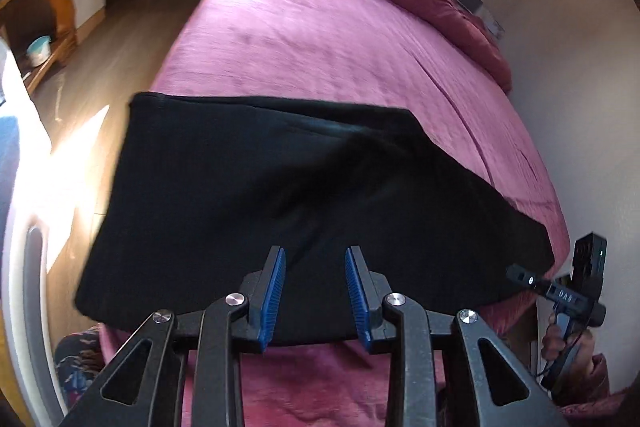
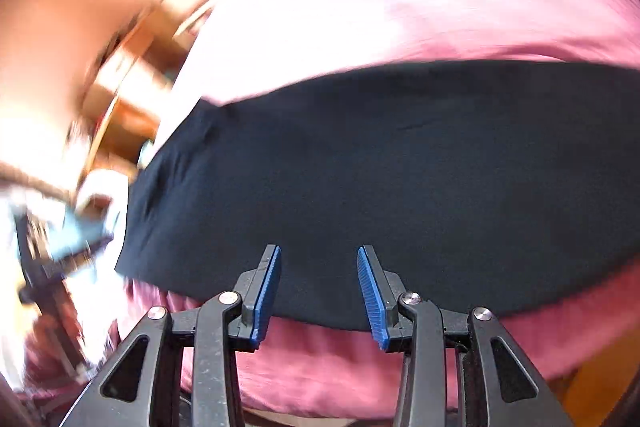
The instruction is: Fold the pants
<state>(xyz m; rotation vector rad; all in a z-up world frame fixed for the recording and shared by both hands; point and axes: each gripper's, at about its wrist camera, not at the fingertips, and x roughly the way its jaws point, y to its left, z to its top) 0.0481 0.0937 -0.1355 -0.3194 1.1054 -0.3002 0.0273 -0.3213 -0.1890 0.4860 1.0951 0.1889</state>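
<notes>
We read only 1 marking: pale letters that look like "DAB" on the black body of the right gripper, at the lower right of the left wrist view. The letters are small and we cannot be sure of them. In the right wrist view, heavy blur covers the left part of the frame, and we find nothing legible anywhere in it.

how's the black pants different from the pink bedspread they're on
The black folded pants are dark and matte; the pink quilted bedspread is bright. The pants cover only the near edge; the bedspread spans the whole bed. The pants lie nearly smooth; the bedspread bunches up at its far end. Both are soft fabric, lying flat.
</notes>
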